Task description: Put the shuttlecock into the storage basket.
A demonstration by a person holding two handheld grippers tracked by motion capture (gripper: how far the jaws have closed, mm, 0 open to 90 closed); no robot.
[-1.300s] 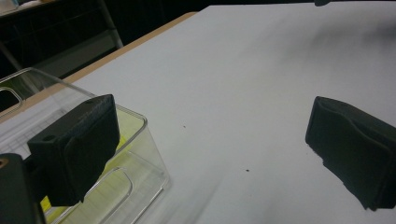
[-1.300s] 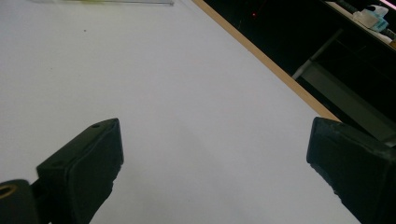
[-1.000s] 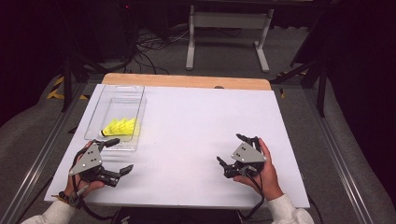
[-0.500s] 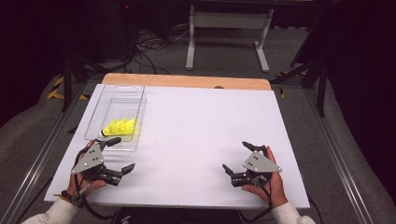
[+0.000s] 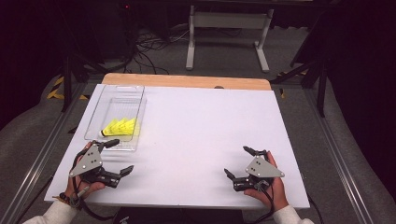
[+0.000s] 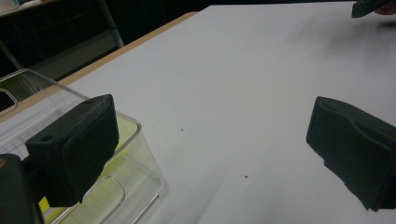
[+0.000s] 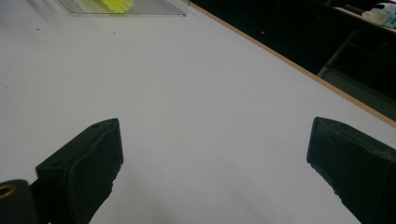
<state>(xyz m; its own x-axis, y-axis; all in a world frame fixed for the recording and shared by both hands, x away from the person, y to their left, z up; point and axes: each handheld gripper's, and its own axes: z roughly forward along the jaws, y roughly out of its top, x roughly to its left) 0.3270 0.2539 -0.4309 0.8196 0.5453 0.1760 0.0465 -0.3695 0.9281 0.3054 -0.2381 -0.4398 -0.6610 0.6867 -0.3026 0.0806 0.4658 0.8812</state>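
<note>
From the high view, we hold the left gripper at the near left of the white table, its jaws spread wide and empty, one tip just at the near end of the clear tray. The yellow shuttlecocks lie on their sides inside that tray, toward its near end, apart from both grippers. Our right gripper rests at the near right of the table, well apart from the tray, jaws likewise wide open with nothing between them. We see no other loose items on the table, so we judge the shuttlecocks are either already put away in the tray or not yet taken out; we cannot tell which from this moment, and neither hand has anything in its grasp.

In the left gripper view, the left gripper gapes fully, bare table between its pads. The clear tray sits just beside and partly behind the left-hand jaw, with a yellow tinge showing through its wall.

In the right gripper view, the right gripper is also spread wide over bare table. The clear tray and the yellow shuttlecocks show far off at the top edge.
</note>
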